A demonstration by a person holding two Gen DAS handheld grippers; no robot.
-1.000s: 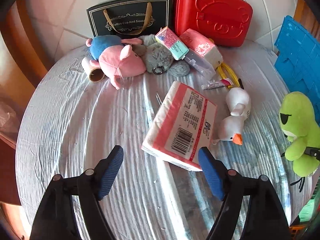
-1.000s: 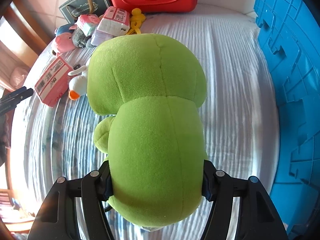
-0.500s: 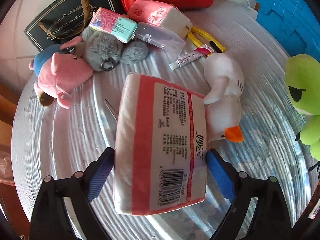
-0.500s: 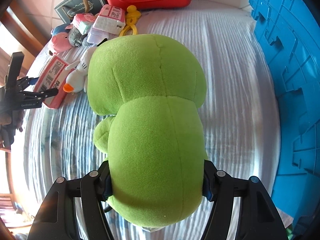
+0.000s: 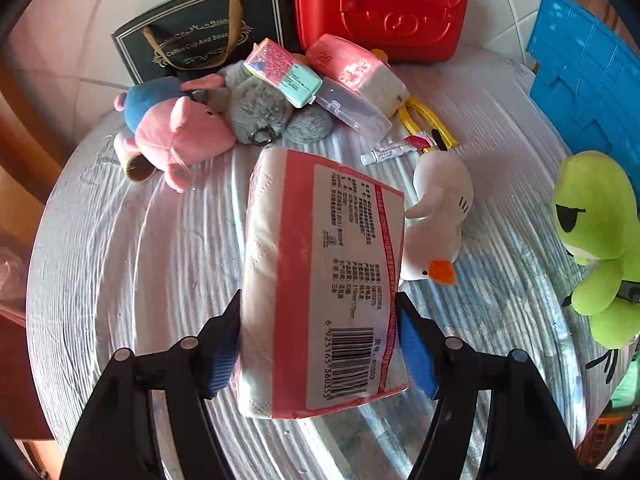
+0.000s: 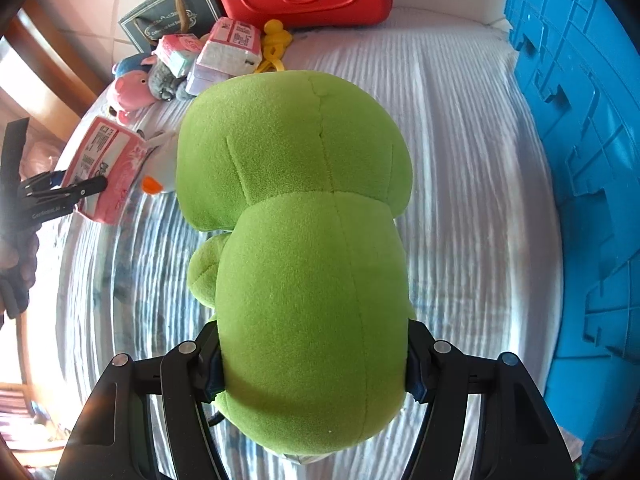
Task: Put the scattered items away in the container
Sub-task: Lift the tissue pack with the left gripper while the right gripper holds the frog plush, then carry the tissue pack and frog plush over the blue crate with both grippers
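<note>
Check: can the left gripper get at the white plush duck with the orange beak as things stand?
Probably not yet. The left gripper is shut on the pink-and-white tissue pack, so its jaws are full, though the white plush duck lies uncovered right beside it.

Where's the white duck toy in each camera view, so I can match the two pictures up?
Left wrist view: the white duck toy lies right of centre, beside the pink tissue pack held in the left tool.
Right wrist view: the duck is at mid-left, mostly hidden behind the green frog plush; its orange beak shows.
Shared landmark: the red case at the top of both views.
</note>
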